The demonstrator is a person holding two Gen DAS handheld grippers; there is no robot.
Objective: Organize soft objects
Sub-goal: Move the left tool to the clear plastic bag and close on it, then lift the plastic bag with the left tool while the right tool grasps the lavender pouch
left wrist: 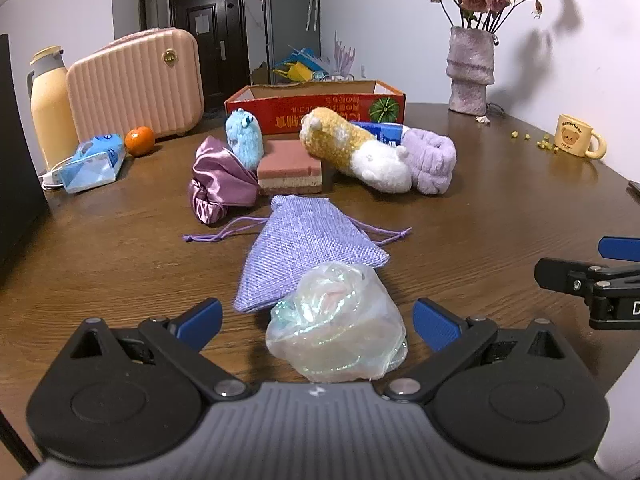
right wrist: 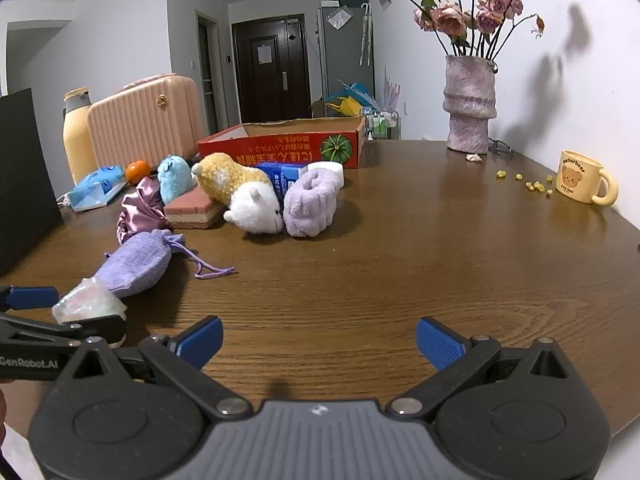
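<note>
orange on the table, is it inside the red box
No, the orange sits on the table beside the pink case, left of the red box.

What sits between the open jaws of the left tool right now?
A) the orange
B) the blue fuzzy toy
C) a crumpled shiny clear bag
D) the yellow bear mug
C: in the left wrist view, the crumpled iridescent bag lies between the spread blue pads of the left gripper, overlapping the near corner of the lilac drawstring pouch.
</note>
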